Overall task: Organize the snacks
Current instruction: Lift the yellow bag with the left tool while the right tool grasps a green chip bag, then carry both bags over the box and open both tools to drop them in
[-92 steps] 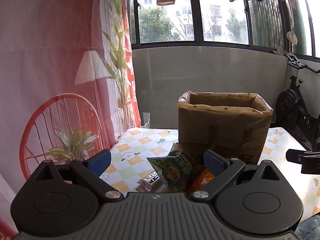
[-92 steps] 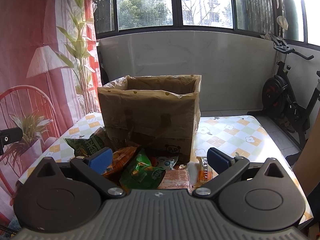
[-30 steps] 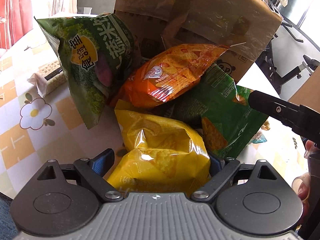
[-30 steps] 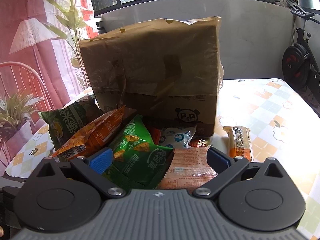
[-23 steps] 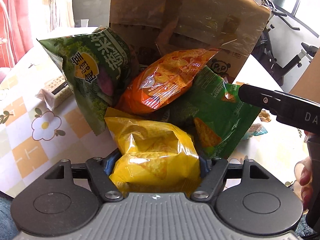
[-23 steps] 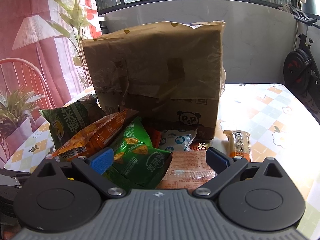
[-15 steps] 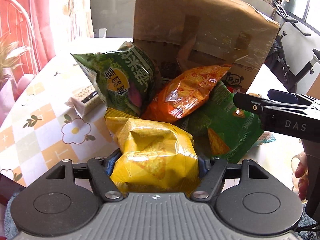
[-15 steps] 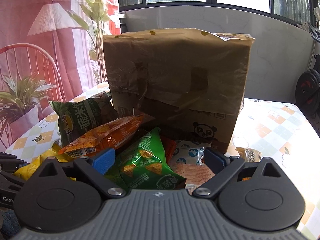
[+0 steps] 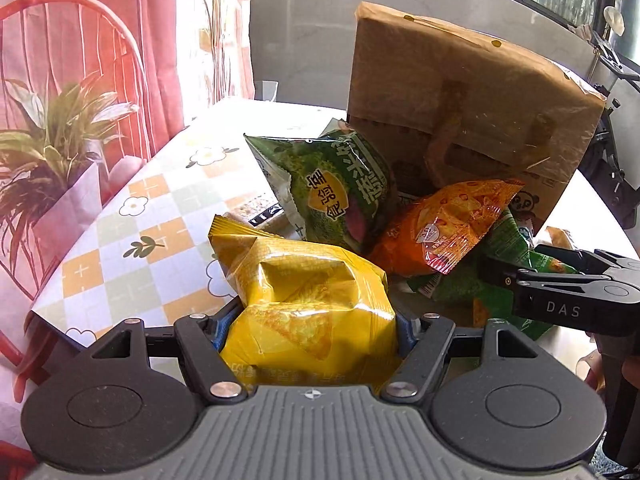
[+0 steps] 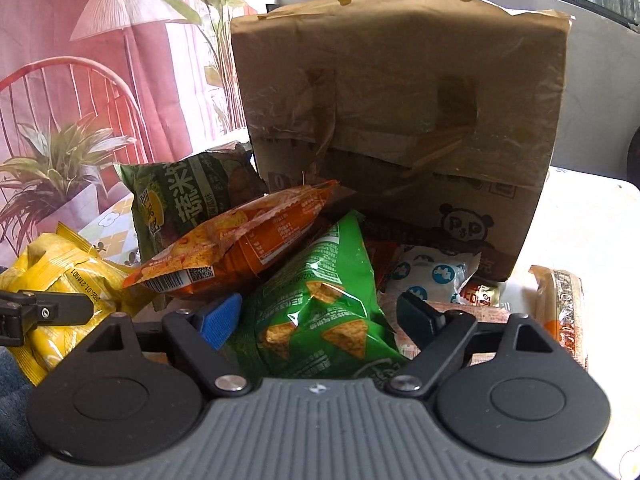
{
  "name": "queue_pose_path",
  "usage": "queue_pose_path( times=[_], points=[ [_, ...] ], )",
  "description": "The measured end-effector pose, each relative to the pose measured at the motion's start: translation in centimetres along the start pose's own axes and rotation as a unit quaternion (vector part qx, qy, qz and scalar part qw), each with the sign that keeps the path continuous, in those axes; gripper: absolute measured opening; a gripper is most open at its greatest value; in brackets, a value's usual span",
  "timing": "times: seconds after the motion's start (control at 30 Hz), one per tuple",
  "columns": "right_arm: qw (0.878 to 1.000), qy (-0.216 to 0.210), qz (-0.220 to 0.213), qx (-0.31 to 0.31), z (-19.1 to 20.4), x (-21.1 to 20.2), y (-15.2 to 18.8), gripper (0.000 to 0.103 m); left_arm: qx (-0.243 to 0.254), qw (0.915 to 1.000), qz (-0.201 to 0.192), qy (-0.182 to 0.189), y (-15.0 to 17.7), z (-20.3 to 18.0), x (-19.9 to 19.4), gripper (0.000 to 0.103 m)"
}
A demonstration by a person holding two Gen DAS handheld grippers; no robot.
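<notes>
The cardboard box [image 10: 400,120] fills the upper centre, its inside hidden. Leaning against its front: dark green bag [image 9: 340,188], orange bag [image 9: 444,224], bright green bag [image 10: 320,300] between my right gripper's [image 10: 320,316] spread fingers. My left gripper [image 9: 308,324] pinches the yellow bag [image 9: 304,296], lower centre, above the worktop [image 9: 132,240].

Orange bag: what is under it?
The orange bag leans on the light green bag and the dark green bag. Whatever lies beneath them is covered.
</notes>
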State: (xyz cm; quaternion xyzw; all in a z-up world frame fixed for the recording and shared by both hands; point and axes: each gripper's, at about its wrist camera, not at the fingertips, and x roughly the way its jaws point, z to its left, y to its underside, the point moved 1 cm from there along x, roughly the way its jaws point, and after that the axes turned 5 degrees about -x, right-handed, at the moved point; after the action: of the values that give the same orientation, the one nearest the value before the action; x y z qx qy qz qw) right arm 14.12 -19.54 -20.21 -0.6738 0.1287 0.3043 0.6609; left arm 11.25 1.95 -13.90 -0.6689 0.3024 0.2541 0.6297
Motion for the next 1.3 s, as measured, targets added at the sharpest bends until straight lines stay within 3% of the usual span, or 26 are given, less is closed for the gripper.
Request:
queue_pose_path(
  times=[0.33,0.43,0.63,1.0,1.2,1.3],
  points=[
    [1.000,0.008,0.001,-0.013,0.5,0.4,-0.1,0.092,-0.012,0.9990,-0.037,-0.020,-0.1,0.4,-1.3,0.074],
    [1.000,-0.008,0.002,-0.023,0.7,0.1,0.0,0.076,-0.017,0.9986,-0.044,-0.021,-0.3,0.5,-1.6,0.074],
    [1.000,-0.012,-0.006,-0.023,1.2,-1.5,0.4,0.066,-0.024,0.9982,-0.050,-0.023,-0.4,0.7,-1.7,0.074],
    [0.996,0.040,-0.076,0.033,-1.6,-6.6,-0.1,0.063,-0.040,0.9971,-0.061,-0.021,-0.6,1.3,-2.1,0.074],
    [0.990,0.058,-0.120,0.050,-3.0,-9.3,-1.1,0.063,-0.048,0.9933,-0.100,-0.033,-2.7,1.9,-3.3,0.074],
    [0.986,0.063,-0.143,0.051,-3.5,-10.8,-2.1,0.062,-0.047,0.9891,-0.139,-0.008,-4.3,1.9,-4.8,0.074]
  ],
)
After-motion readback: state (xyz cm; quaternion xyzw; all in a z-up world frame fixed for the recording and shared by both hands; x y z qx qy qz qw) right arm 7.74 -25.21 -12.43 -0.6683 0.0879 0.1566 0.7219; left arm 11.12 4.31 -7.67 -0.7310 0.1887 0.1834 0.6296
